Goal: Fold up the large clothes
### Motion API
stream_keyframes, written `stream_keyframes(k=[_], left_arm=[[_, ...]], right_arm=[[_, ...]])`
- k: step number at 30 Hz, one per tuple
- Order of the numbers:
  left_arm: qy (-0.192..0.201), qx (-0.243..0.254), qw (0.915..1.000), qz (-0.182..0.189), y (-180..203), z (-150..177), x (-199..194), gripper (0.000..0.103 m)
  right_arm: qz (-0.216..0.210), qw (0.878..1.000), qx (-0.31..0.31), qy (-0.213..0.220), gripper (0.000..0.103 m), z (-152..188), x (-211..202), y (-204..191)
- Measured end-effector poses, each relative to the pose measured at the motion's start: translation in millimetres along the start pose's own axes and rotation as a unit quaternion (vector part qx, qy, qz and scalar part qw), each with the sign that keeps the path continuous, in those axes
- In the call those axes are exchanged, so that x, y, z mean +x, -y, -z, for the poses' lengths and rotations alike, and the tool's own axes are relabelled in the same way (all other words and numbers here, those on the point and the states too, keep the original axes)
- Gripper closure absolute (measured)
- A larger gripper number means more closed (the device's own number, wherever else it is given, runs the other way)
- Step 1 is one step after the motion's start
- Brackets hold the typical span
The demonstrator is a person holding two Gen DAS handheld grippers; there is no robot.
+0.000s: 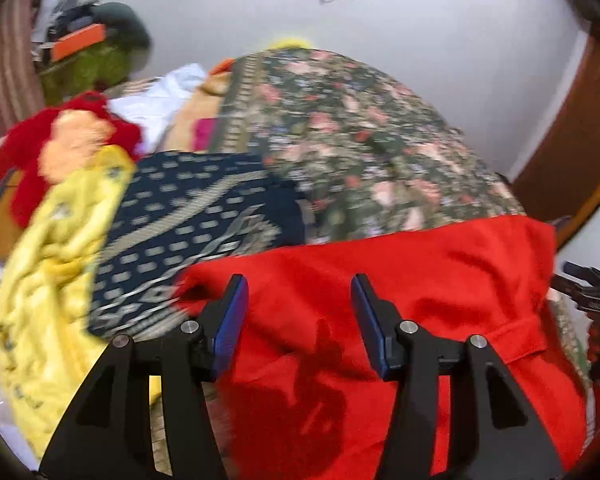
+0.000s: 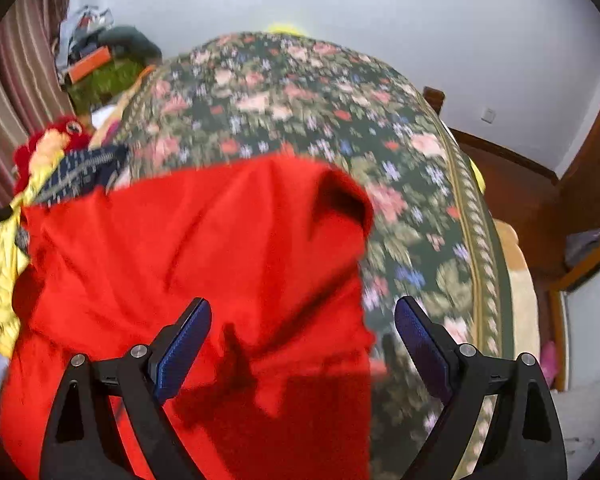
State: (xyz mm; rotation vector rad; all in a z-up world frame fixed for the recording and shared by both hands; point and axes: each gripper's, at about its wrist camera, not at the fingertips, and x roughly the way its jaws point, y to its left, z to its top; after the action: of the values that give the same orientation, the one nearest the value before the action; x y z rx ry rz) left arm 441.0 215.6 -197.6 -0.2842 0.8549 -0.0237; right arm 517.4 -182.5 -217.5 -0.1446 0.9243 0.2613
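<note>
Both claws, left (image 1: 299, 312) and right (image 2: 302, 332), gape apart, empty, above red garment (image 2: 204, 248) on bed (image 2: 300, 96); soft, limp cloth, best pinched at corners.

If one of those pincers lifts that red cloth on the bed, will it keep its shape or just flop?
Probably flop: the red garment lies in soft wrinkles and one corner already curls over itself. It looks thin, so likely light. It may drag across the floral bedspread rather than slide. Both grippers are open above it.
</note>
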Motion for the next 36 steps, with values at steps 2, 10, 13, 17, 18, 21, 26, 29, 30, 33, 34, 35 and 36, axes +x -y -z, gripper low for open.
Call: stream_keyframes(k=[2,10,13,17,18,21,26,29,30,33,34,35,36], left_arm=[[-0.008,0.005,0.9999,0.012,10,-6,19,0.051],[-0.053,0.067,0.9826,-0.165,-22,14,71,0.051],[-0.062,0.055,0.9761,-0.201,-66,26,61,0.049],[-0.044,0.028,0.9816,-0.184,-82,24,27,0.049],[-0.038,0.030,0.9829,-0.178,-77,22,20,0.049],[-0.016,0.029,0.9919,-0.123,-53,13,4,0.049],[-0.030,0.045,0.9981,-0.030,6,14,23,0.035],[-0.069,0.062,0.9955,-0.018,36,30,55,0.034],[-0.082,0.075,0.9932,-0.035,42,38,69,0.034],[-0.099,0.110,0.9865,-0.070,44,58,92,0.032],[-0.092,0.118,0.9863,-0.070,42,63,92,0.032],[-0.081,0.128,0.9858,-0.071,41,66,88,0.032],[-0.076,0.141,0.9835,-0.084,41,69,85,0.032]], right_arm=[[0.002,1.000,0.012,0.002,0.011,-12,12,2],[-0.003,0.992,0.116,-0.047,0.011,-5,70,75],[-0.015,0.990,0.134,-0.027,0.011,4,53,94],[0.029,0.995,0.096,-0.004,0.011,1,19,76],[0.031,0.996,0.089,0.004,0.011,1,12,73],[-0.013,0.997,0.077,0.021,0.010,-3,-8,56],[-0.066,0.997,0.044,-0.020,0.010,3,4,16],[-0.028,0.998,-0.001,-0.056,0.010,14,32,-2],[0.000,0.997,-0.016,-0.074,0.010,20,45,-4],[0.001,0.996,-0.021,-0.082,0.010,32,53,5],[-0.002,0.997,-0.015,-0.077,0.010,34,48,12],[0.005,0.997,-0.015,-0.071,0.010,35,43,18],[0.012,0.998,-0.018,-0.066,0.010,36,38,23]])
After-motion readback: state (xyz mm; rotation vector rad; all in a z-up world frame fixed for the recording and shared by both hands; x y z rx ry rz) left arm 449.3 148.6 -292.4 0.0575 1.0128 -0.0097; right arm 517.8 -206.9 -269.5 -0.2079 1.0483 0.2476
